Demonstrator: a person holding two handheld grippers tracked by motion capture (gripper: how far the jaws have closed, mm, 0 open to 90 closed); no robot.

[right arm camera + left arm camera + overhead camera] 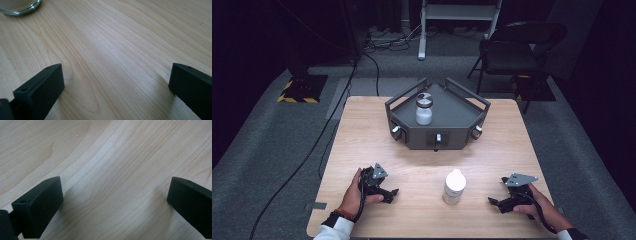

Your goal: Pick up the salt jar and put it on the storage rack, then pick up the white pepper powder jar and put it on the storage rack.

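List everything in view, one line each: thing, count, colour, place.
jar with white lid: 1, clear glass with white contents, near table edge between the grippers
jar with dark lid: 1, clear with white contents, on the tray
tray: 1, dark grey, angular with rails, far middle of the table
table: 1, light wood
folding chair: 1, black, floor beyond the table, right
cables: several, black, on the grey floor
left gripper: 1, black, open, resting on the table
right gripper: 1, black, open, resting on the table

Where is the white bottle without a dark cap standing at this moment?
In the high view, the white bottle stands upright on the table's near part, between the left gripper and the right gripper, in front of the grey tray.
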